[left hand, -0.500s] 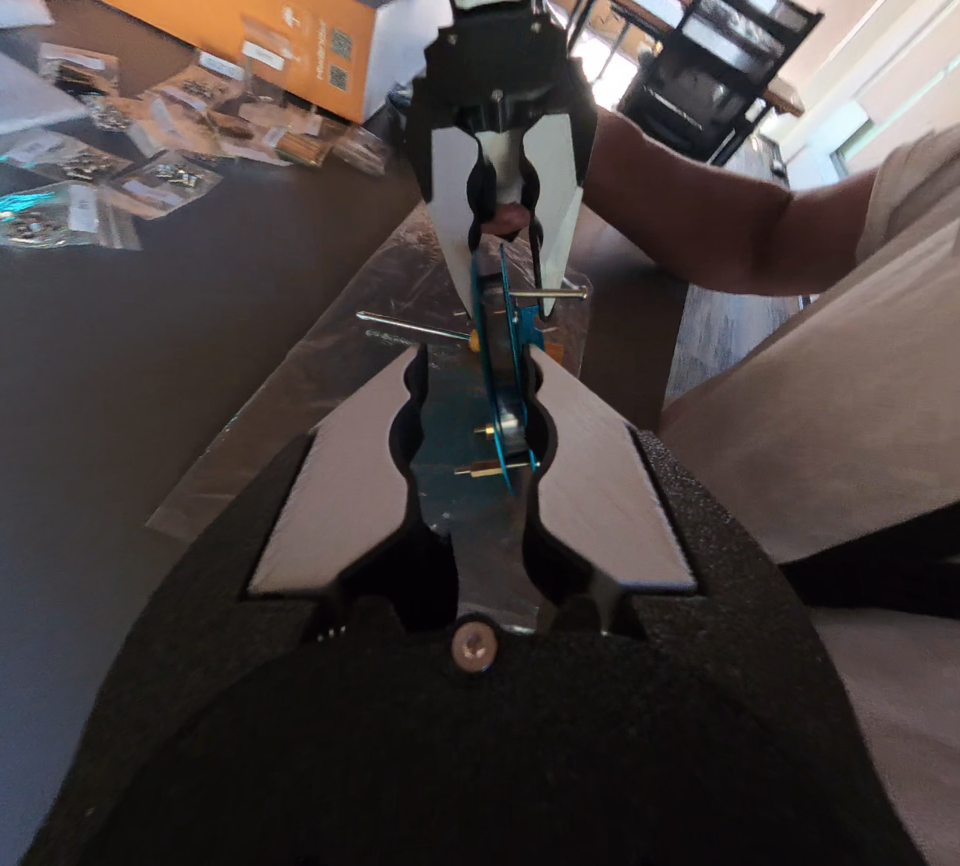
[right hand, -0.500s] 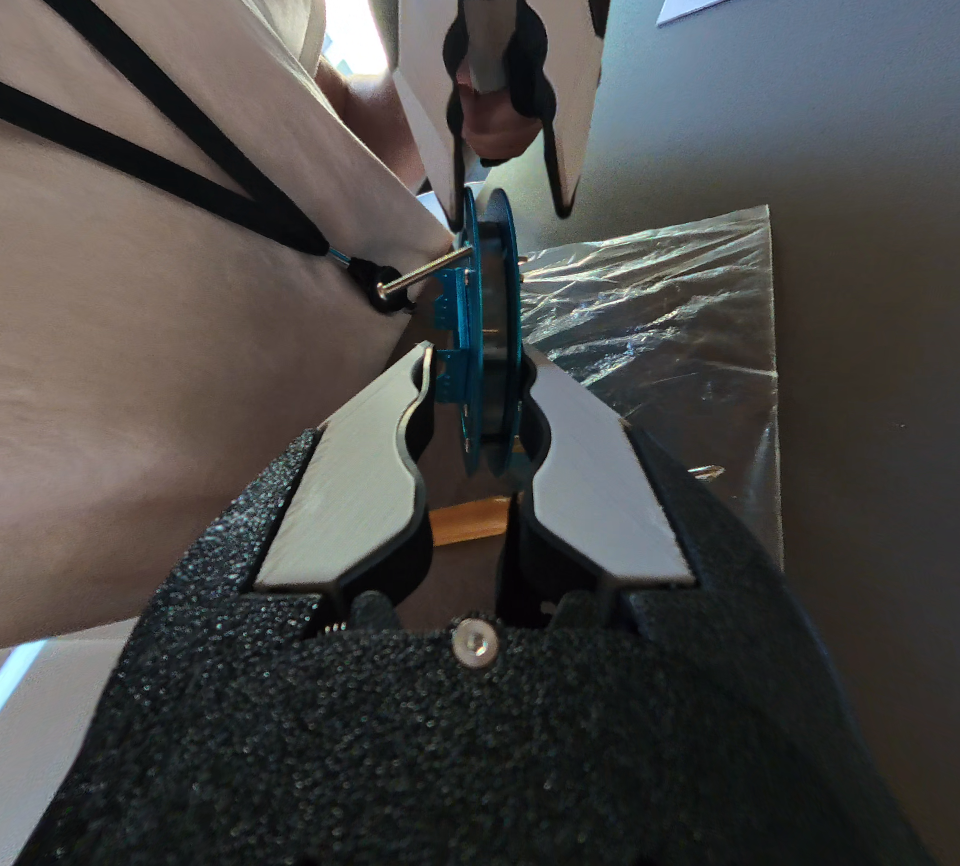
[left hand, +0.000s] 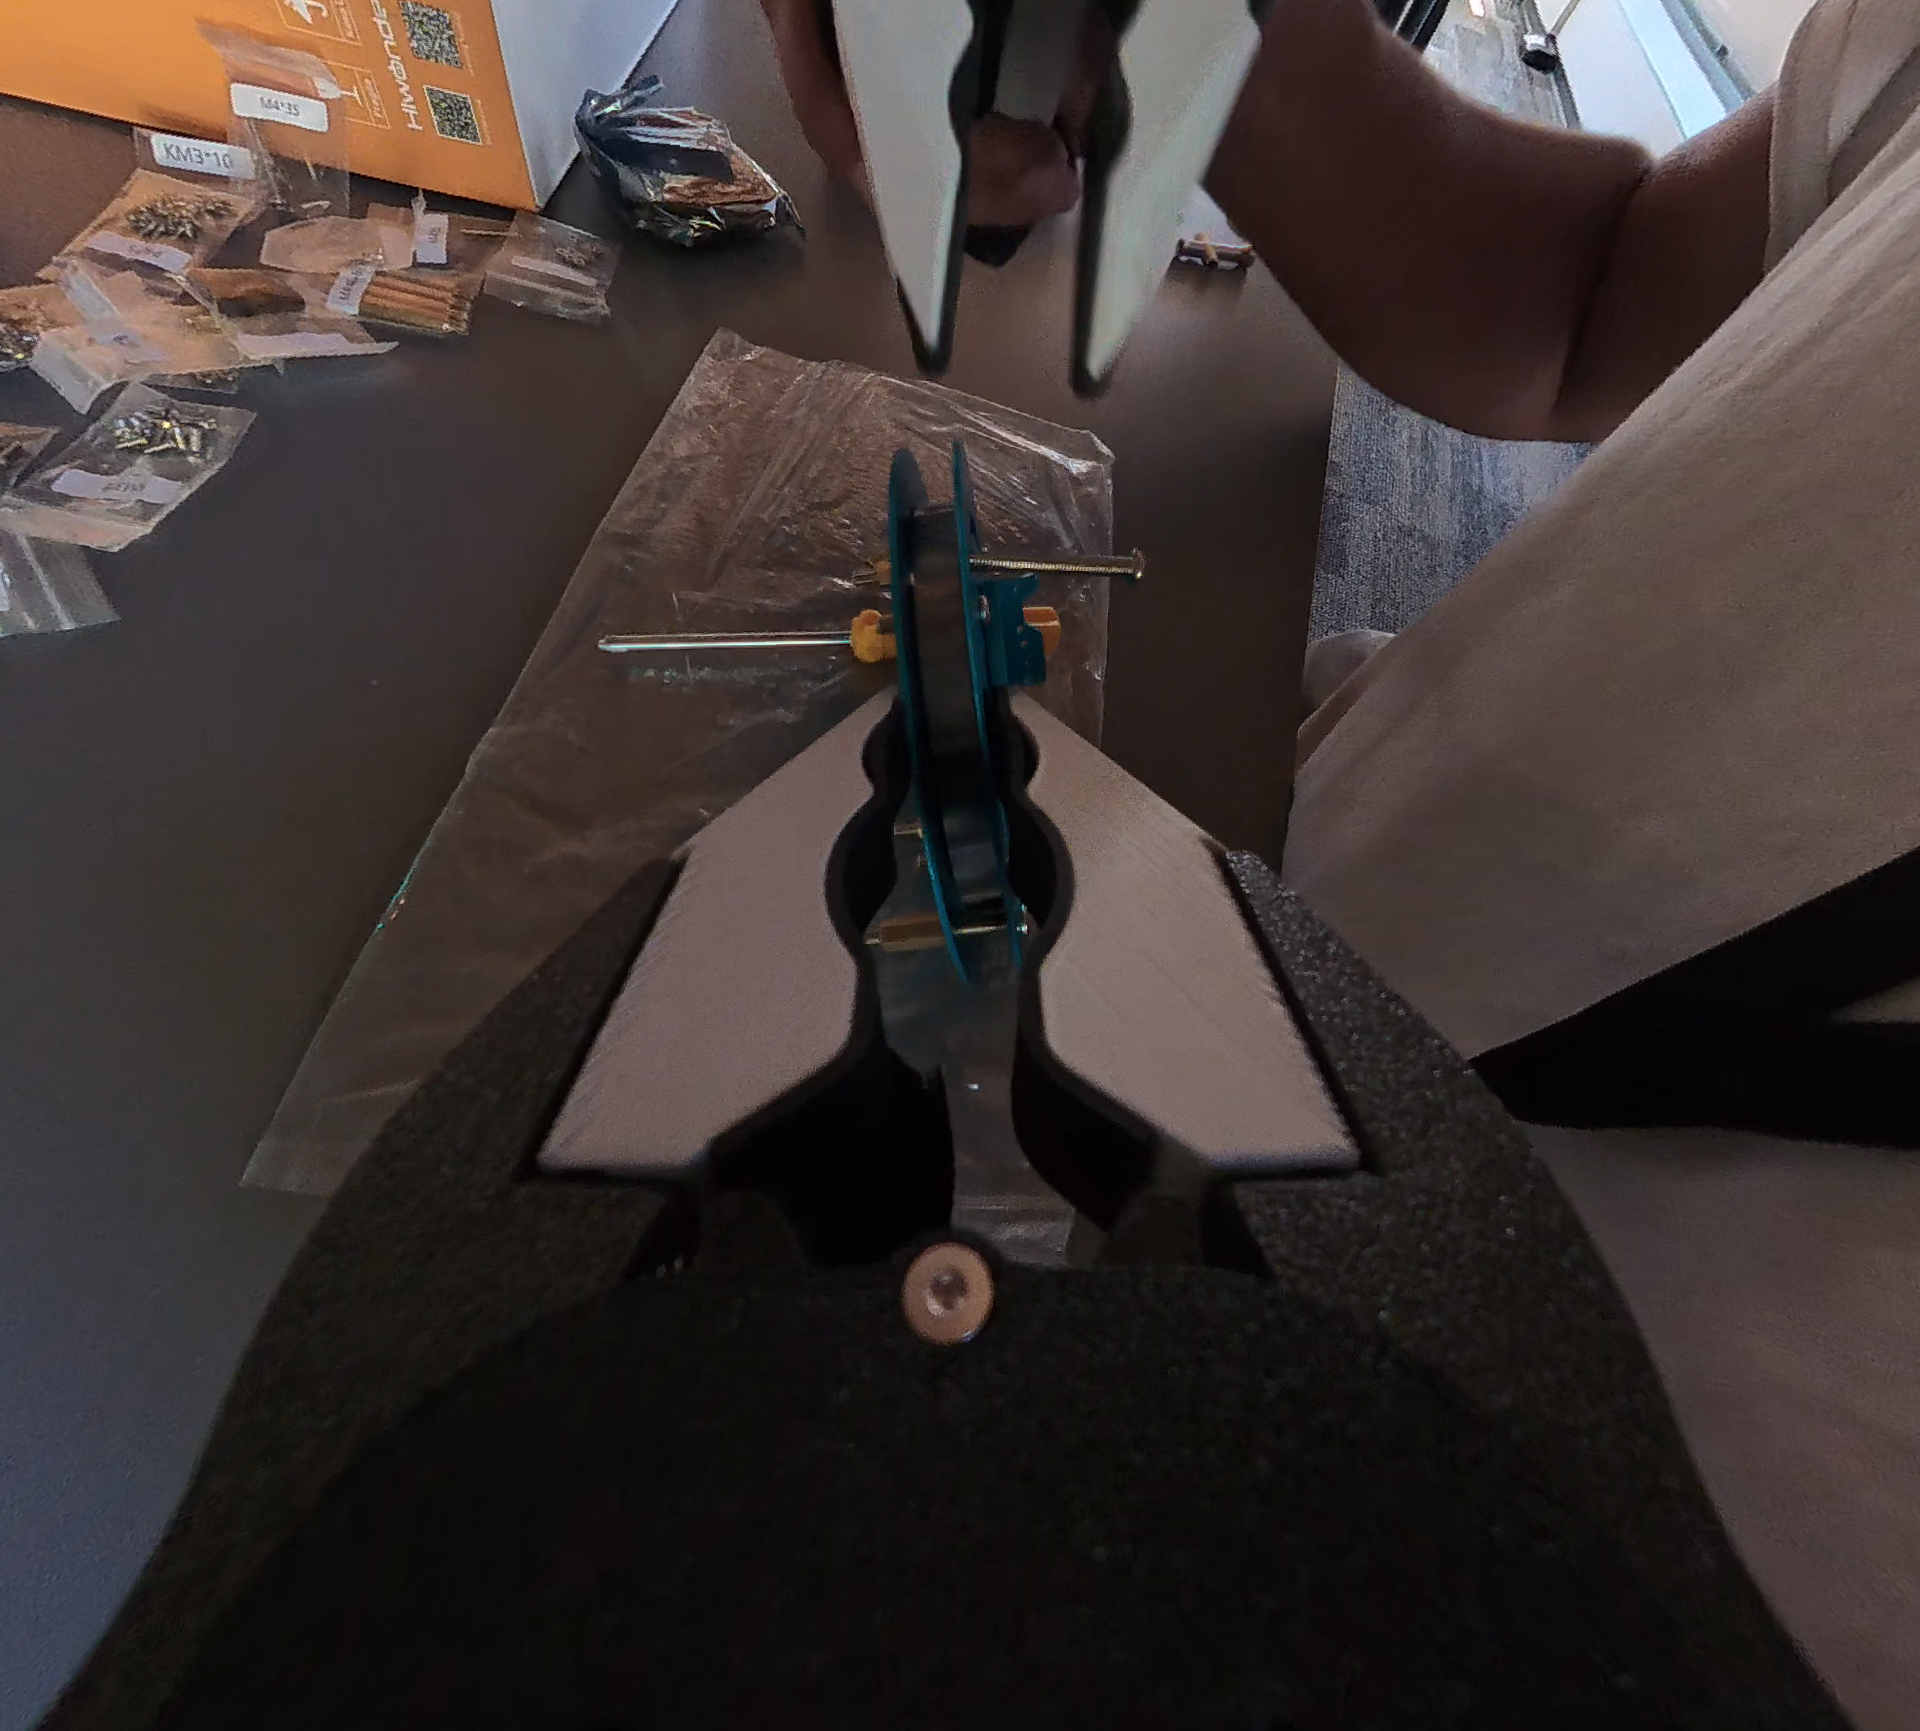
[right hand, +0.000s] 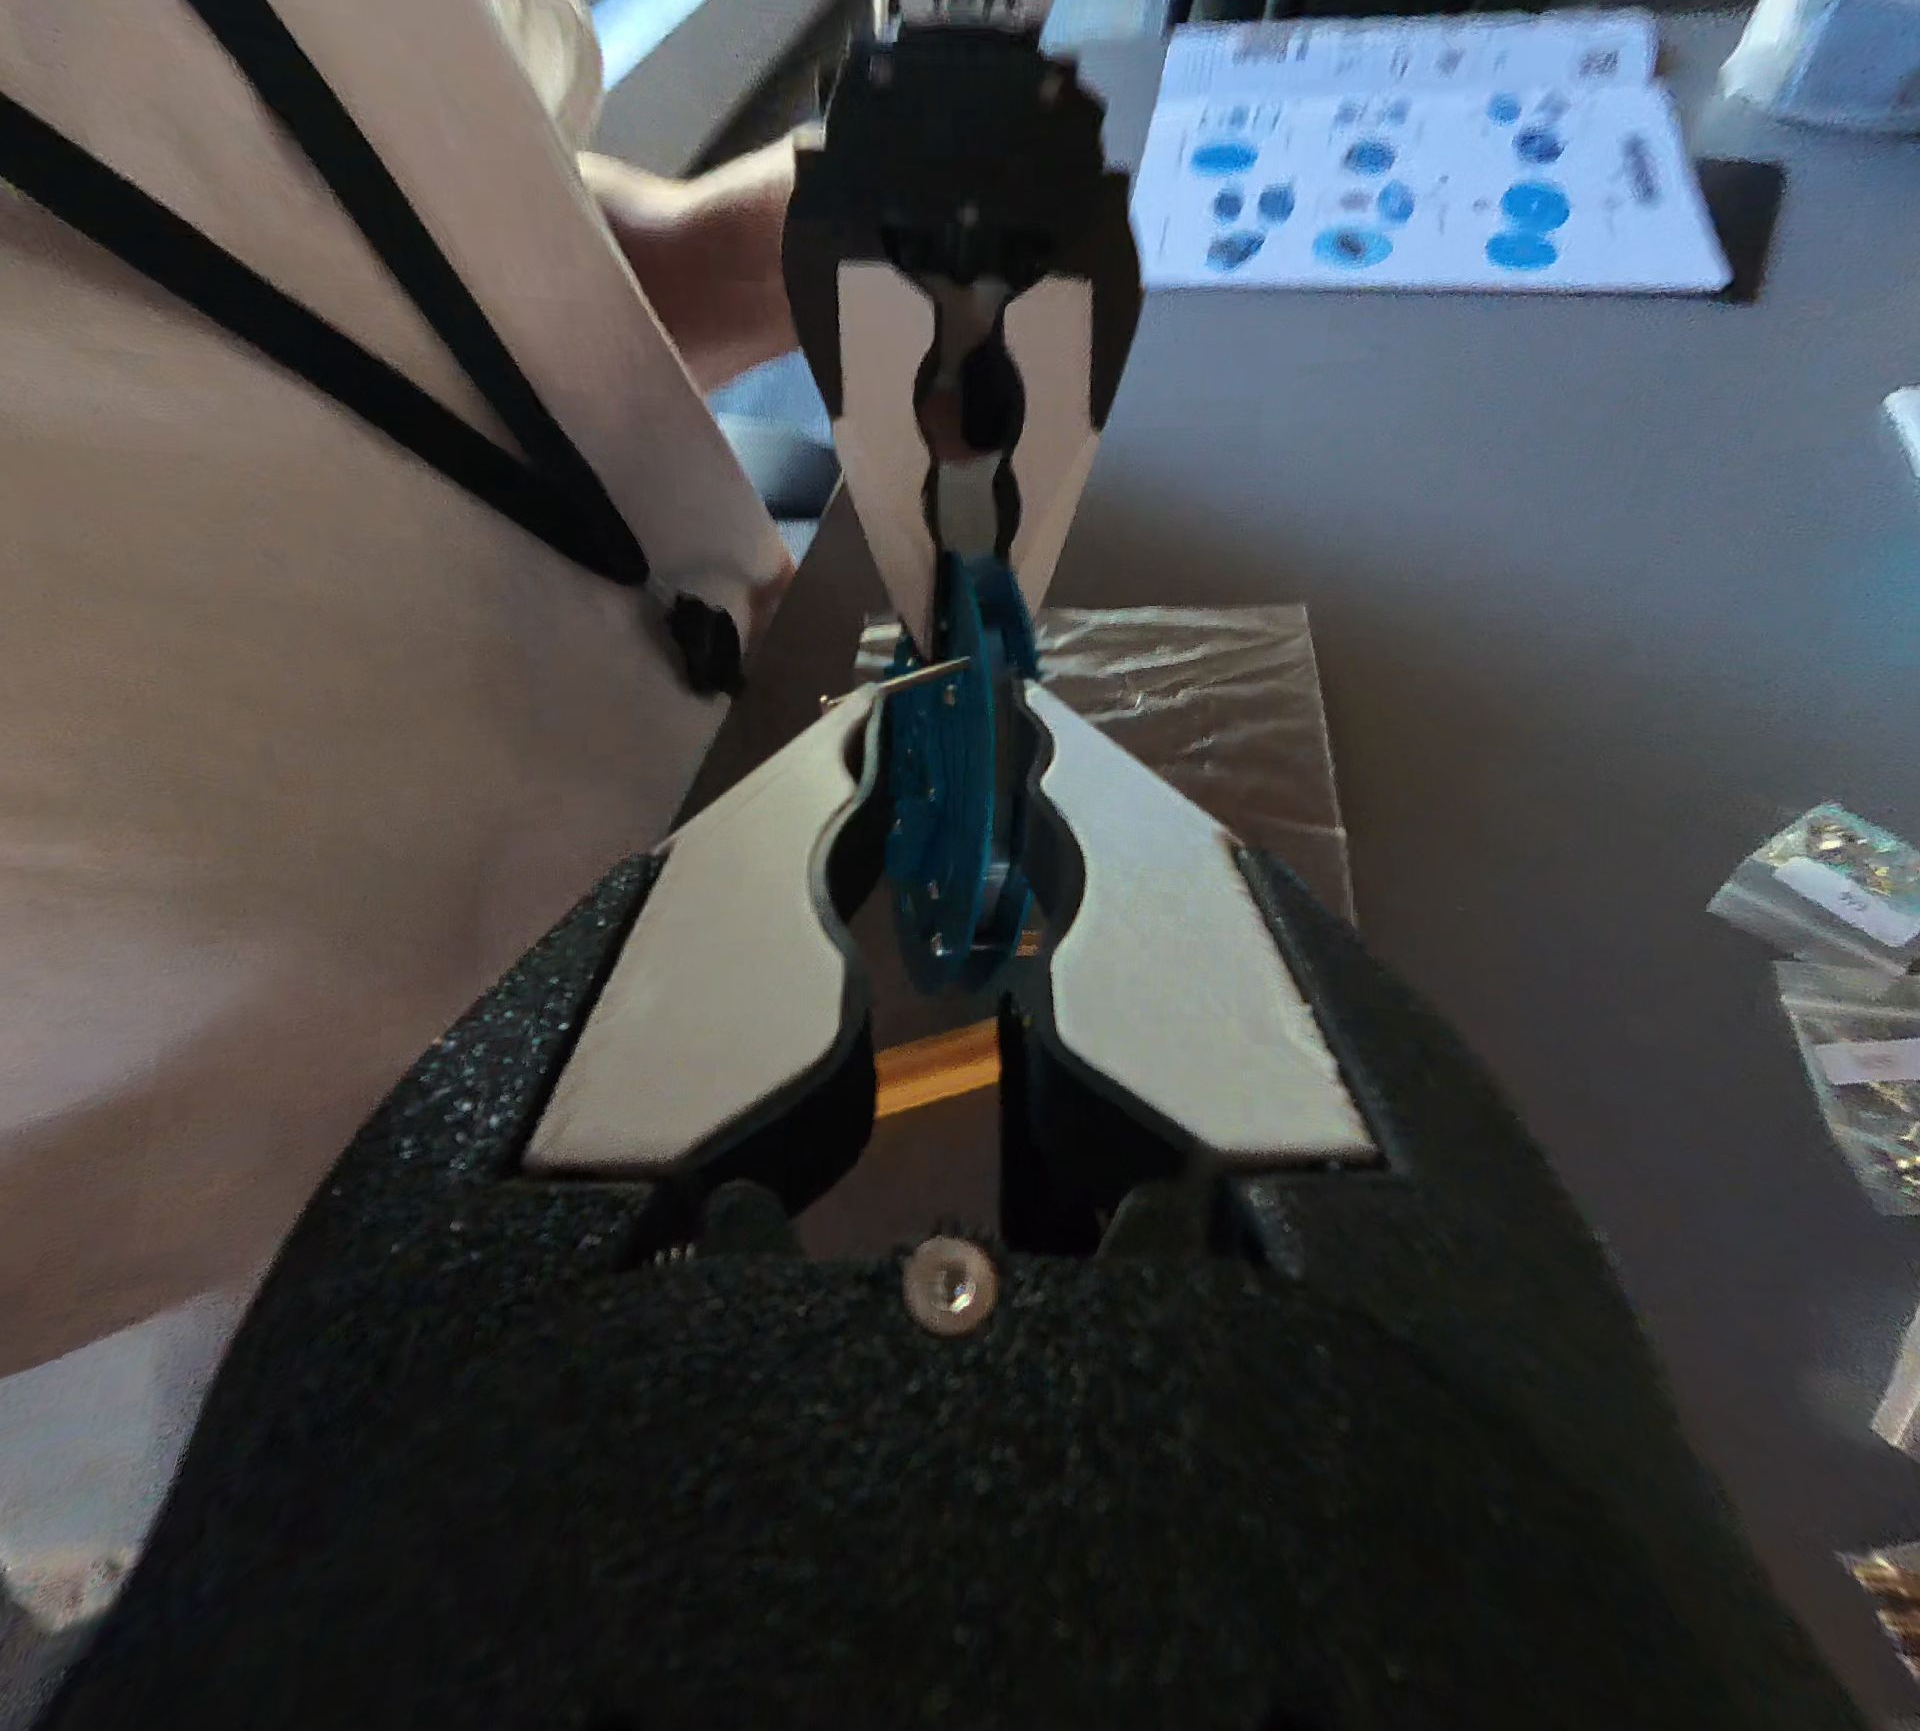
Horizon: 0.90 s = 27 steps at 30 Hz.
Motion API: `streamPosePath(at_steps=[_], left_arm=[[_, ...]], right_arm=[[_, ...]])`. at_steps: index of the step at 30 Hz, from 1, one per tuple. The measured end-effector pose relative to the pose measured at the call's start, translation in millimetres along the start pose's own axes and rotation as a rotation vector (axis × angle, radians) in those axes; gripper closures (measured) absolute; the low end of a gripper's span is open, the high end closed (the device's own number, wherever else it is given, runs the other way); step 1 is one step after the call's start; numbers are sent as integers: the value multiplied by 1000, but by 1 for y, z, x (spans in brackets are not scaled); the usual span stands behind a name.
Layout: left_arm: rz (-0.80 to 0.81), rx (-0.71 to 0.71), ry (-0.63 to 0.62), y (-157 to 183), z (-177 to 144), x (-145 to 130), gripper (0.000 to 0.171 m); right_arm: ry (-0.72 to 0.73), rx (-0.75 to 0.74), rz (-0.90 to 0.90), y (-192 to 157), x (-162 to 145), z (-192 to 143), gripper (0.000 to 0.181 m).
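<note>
Dark grey worktop (left hand: 260,798) carries a clear plastic sheet (left hand: 665,746), small labelled bags of hardware (left hand: 135,445), an orange-and-white printed box (left hand: 312,19) and an illustrated sheet (right hand: 1423,175); bright windows lie behind. Left tongs (left hand: 951,725) are clamped on the blue disc assembly (left hand: 935,642), held above the sheet; right tongs (left hand: 1003,362) stand apart, just beyond its far edge.

Blue assembly (right hand: 951,808) blurred, perhaps gripped.
</note>
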<state>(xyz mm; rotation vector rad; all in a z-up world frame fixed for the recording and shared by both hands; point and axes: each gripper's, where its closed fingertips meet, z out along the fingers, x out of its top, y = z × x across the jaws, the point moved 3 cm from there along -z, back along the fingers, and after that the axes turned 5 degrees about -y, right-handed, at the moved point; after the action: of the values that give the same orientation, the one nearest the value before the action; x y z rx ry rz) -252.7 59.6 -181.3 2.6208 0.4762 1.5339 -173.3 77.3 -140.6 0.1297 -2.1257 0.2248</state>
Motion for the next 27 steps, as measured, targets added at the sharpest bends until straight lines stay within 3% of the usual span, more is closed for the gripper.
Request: streamPosePath(at_steps=[3, 8, 15, 18, 27], left_arm=[[7, 5, 5, 1, 2, 2, 157], [17, 19, 11, 3, 3, 3, 157], [28, 19, 15, 5, 2, 0, 157], [58, 22, 10, 10, 2, -1, 156], [112, 79, 45, 12, -3, 6, 159]], right_arm=[[-118, 16, -21, -9, 0, 15, 150], [-322, -9, -96, -9, -10, 20, 148], [-473, -49, -126, -6, -8, 26, 161], [-484, -38, -132, -4, -7, 28, 175], [-432, 2, -183, -6, 1, 25, 181]])
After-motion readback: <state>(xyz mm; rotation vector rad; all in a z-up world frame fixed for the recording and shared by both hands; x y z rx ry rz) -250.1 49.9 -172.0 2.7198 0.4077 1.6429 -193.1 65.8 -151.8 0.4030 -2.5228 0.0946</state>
